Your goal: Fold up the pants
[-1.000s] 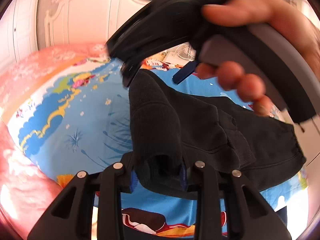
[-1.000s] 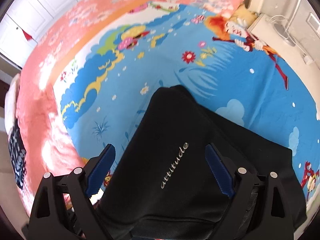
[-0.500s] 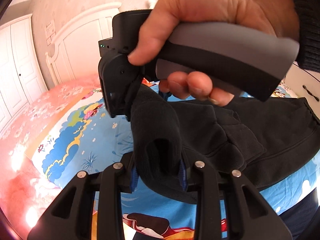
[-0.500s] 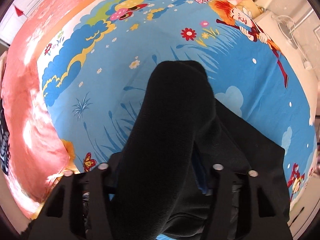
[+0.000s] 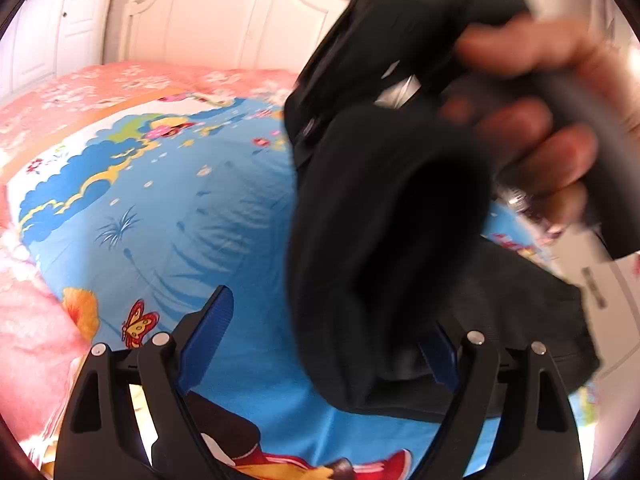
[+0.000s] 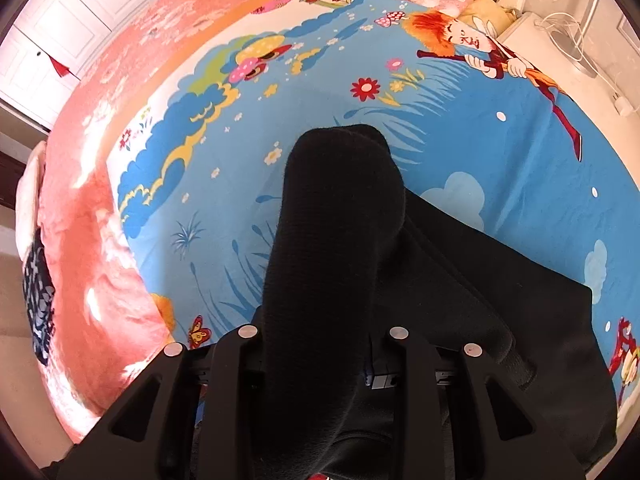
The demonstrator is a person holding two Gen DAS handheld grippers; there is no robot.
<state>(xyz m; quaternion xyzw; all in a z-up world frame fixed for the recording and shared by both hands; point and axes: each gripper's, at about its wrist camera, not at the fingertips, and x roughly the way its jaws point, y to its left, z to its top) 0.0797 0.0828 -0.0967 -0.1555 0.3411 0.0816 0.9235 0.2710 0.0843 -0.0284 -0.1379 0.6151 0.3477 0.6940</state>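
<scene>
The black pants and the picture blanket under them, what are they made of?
The black pants look like thick, soft knit, maybe fleece or cotton: matte, fuzzy at the edges, bending in fat rolls where the right gripper pinches them. The cartoon blanket looks like thin, smooth printed cloth, probably cotton or polyester, lying flat with fine ripples.

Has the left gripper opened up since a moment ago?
Yes. The left gripper has spread wide: its blue pad now stands over the bedsheet, clear of the black pants.
</scene>
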